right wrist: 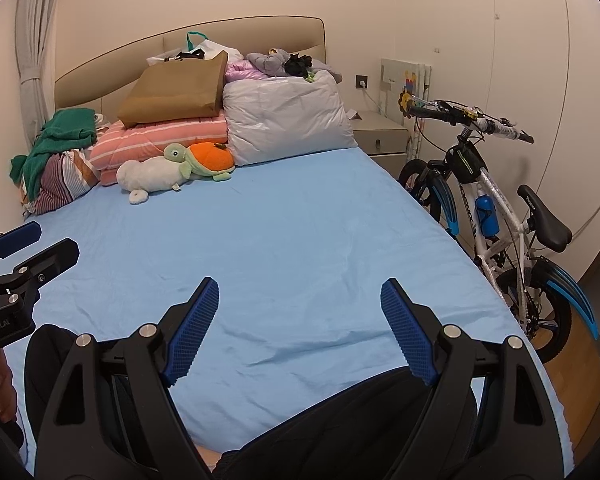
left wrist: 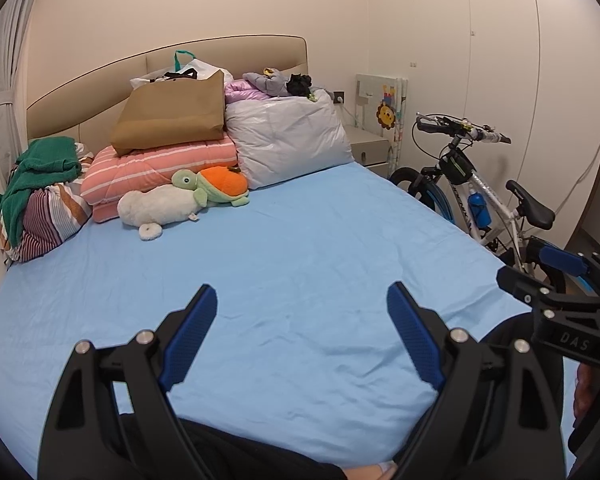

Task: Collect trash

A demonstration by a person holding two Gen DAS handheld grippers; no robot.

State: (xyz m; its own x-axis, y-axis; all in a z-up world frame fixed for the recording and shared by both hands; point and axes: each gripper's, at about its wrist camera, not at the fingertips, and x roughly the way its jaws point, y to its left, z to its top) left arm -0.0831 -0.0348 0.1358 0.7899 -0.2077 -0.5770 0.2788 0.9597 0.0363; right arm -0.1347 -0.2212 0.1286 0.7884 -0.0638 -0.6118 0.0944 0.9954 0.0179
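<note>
Above the blue bed sheet (left wrist: pixel 300 240), left gripper (left wrist: pixel 302 300) and right gripper (right wrist: pixel 300 296) hang wide apart, empty.

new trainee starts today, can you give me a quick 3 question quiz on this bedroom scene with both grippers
1. True or false: the left gripper is shut on a piece of trash.
2. What lies on the pink striped quilt? A) a brown paper bag B) a bicycle helmet C) a laptop
3. Fill in: the bicycle stands beside the bed, on the same side as the ____ gripper.

Key:
1. False: its jaws stand open over the bare blue sheet, holding nothing.
2. A, the brown paper bag.
3. Right; the right gripper is open too.
</note>
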